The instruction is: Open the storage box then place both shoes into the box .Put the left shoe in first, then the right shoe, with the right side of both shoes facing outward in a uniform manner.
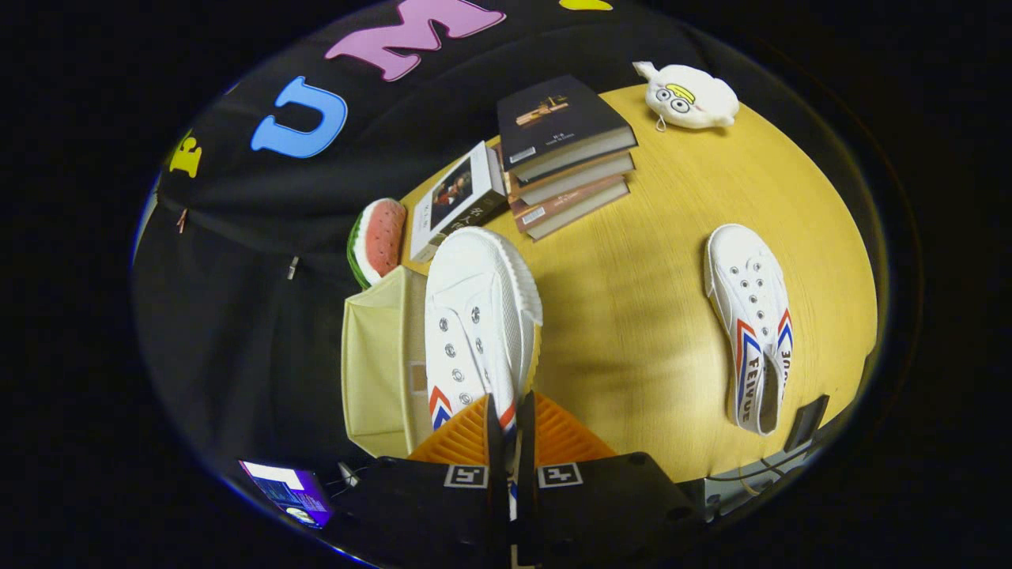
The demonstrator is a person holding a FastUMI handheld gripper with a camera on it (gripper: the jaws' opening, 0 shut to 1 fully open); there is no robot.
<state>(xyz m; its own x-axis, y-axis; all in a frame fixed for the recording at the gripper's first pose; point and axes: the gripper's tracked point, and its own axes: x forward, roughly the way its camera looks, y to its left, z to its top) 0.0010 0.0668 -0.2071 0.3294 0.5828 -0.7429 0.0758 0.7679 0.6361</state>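
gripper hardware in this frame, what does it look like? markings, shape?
The handheld two-finger gripper has two narrow fingers standing close together, each backed by a ribbed wedge-shaped plate. Behind them sits a blocky black body carrying two square black-and-white fiducial markers, one per side. No cables can be made out on it.

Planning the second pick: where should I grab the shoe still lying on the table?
Grip the heel-end collar wall of the white shoe on the table, coming from above at its open heel. It lies sole-down, opening upward, clear of the books. The gripper is shut on the first shoe.
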